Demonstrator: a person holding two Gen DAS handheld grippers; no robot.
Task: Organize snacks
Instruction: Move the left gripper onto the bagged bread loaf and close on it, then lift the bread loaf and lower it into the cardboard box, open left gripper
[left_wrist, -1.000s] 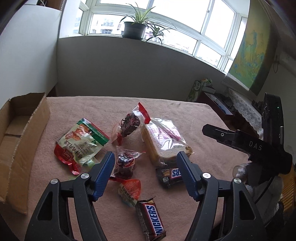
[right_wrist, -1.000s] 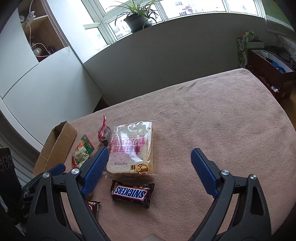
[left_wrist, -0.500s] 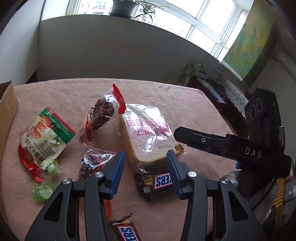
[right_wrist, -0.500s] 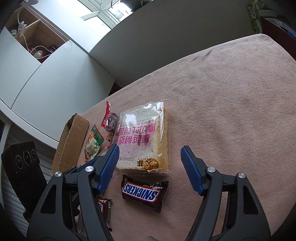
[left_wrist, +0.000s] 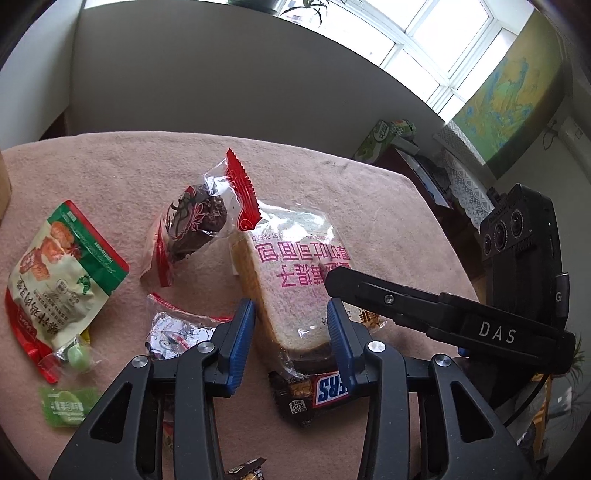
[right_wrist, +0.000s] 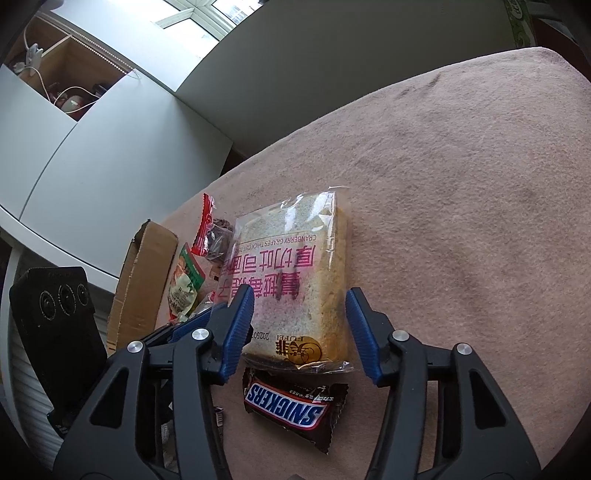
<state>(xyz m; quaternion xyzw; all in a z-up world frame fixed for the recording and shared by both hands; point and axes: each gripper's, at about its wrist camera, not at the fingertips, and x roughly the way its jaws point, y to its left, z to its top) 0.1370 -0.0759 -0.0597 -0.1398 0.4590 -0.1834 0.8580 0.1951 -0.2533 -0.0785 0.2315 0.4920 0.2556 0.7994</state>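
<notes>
1. We have the bread pack (right_wrist: 295, 284) lying flat on the pink tablecloth (right_wrist: 461, 184), its near end just touching the Snickers bar (right_wrist: 291, 406); the cardboard box (right_wrist: 142, 284) sits at the table's left edge, well apart.
2. Left gripper (left_wrist: 291, 328): jaws narrowed around the near left corner of the bread, pads either side of it; contact we cannot tell, nothing lifted yet.
3. Right gripper (right_wrist: 299, 325): jaws open wider, straddling the full width of the near end, with a visible gap at the right pad.
4. Step in hand, we judge: a two-handed pickup of the bread, probably headed to the box.
5. To do it well, we close gently. It is soft sliced bread in a loose bag, so a hard squeeze crushes it and a light one catches film only.
6. Keep the fingertips off the Snickers bar so it doesn't drag along.
7. Mind the red-sealed cake packet (left_wrist: 199, 225), which leans on the far left edge of the bread and may tip on lifting.
8. Lift level, both hands together.
</notes>
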